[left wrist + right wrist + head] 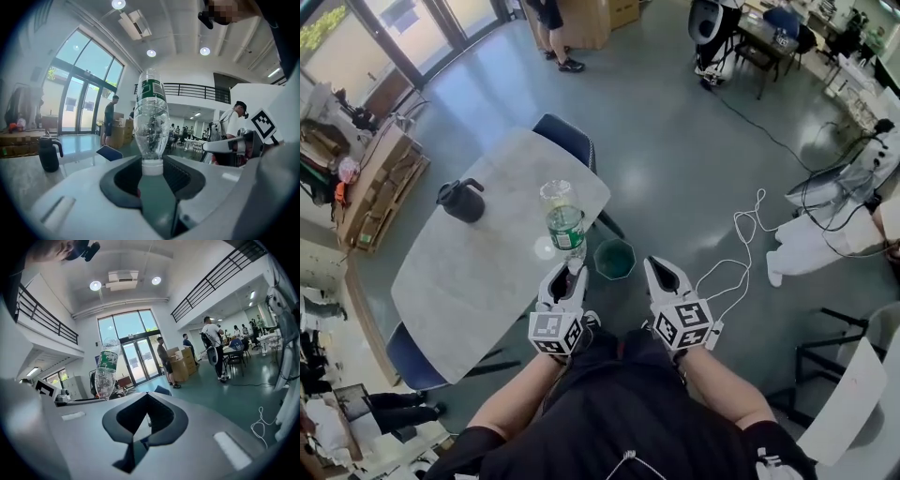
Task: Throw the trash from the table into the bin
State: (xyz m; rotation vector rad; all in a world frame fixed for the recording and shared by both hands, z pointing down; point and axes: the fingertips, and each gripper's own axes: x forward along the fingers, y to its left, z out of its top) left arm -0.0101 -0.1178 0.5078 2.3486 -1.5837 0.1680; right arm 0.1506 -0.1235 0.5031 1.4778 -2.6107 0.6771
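A clear plastic bottle (563, 217) with a green label points base-up, cap down. My left gripper (572, 271) is shut on its white cap and neck, over the table's right edge. In the left gripper view the bottle (151, 121) rises straight from the left gripper (152, 169), whose pads clamp the cap. A small dark green bin (614, 258) stands on the floor just right of the bottle, between both grippers. My right gripper (654, 266) hovers right of the bin, shut and empty. From the right gripper (146, 398) the bottle (106, 369) shows at the left.
The pale grey table (469, 281) carries a black jug (461, 200). Blue chairs stand at its far end (567, 139) and near end (408, 361). White cable (739, 246) trails on the floor to the right. People stand far off by cardboard boxes.
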